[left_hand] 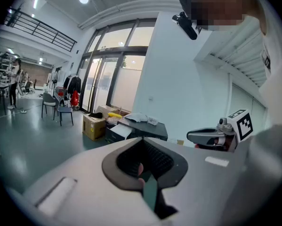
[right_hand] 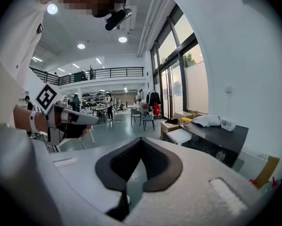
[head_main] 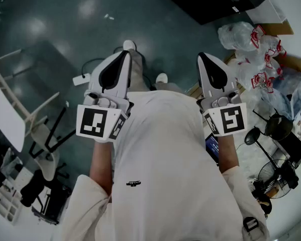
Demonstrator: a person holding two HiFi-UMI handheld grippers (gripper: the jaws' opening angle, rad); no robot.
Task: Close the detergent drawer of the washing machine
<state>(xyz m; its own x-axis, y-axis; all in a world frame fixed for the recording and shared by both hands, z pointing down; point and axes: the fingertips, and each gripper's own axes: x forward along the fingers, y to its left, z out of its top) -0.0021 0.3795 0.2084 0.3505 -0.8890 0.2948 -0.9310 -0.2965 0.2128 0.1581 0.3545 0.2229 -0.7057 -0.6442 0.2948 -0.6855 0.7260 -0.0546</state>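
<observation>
Left gripper (head_main: 124, 54) and right gripper (head_main: 201, 56) both have jaws together and are carrying nothing. They're held at chest height, centre frame in the head view, pointing out over the floor. The washing machine (head_main: 210, 4) is the dark box at the top right of the head view, well apart from both. In the right gripper view it sits mid-right, with its knob (right_hand: 221, 155) visible. The detergent drawer is probably the pale slab (right_hand: 181, 135) jutting from the machine's left end, but it's too small to confirm. I expect a light, stiff plastic tray on slides with a smooth front. There's no need to grasp it: press the closed tips square on the middle of the front face, since an off-centre push could rack it.
</observation>
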